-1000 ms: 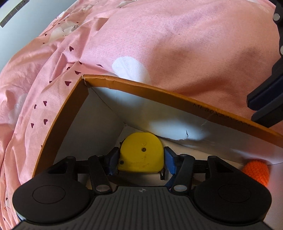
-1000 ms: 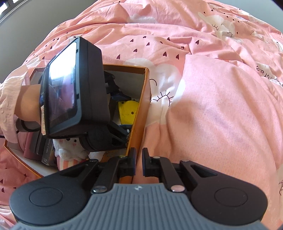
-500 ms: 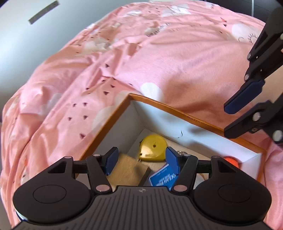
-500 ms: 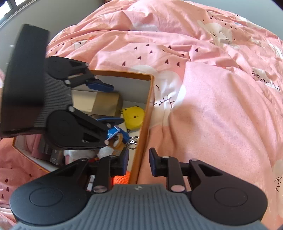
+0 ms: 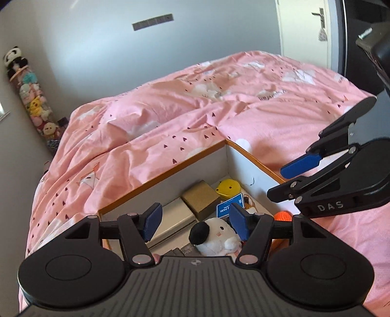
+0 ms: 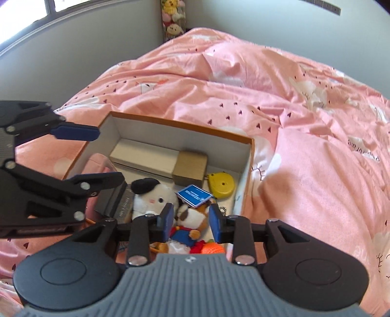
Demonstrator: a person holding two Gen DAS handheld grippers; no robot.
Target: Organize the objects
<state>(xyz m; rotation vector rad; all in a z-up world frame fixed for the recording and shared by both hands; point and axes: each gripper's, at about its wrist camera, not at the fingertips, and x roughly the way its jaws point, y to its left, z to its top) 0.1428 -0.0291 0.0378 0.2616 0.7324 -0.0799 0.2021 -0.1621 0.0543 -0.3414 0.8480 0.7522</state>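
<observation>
An orange-rimmed box [image 5: 170, 174] [image 6: 185, 126] with white walls lies on the pink bed. In its far corner rests a yellow tape measure [image 5: 228, 187] [image 6: 220, 184], beside a brown carton [image 5: 203, 198] [image 6: 190, 168] and a flat beige box [image 5: 170, 219] [image 6: 143, 156]. A white plush with a black ear [image 5: 214, 234] [image 6: 151, 195], a blue tag [image 5: 229, 208] [image 6: 193, 195] and an orange knitted piece [image 5: 282, 215] [image 6: 213, 248] lie nearer. My left gripper [image 5: 196, 223] [image 6: 107, 156] hovers above the box, jaws opening, nothing between them. My right gripper [image 6: 191, 220] [image 5: 285, 181] hangs over the box's near end, jaws also opening and empty.
The rumpled pink duvet [image 5: 219, 117] [image 6: 304, 146] surrounds the box on all sides. A hanging column of small plush toys [image 5: 31, 97] [image 6: 173, 17] stands in the room's corner. Grey walls, a door [image 5: 304, 29] and a window [image 6: 24, 12] lie beyond.
My left gripper let go of the yellow tape measure in the box's corner, then rose and drew back. My right gripper went from shut to open and lifted over the box.
</observation>
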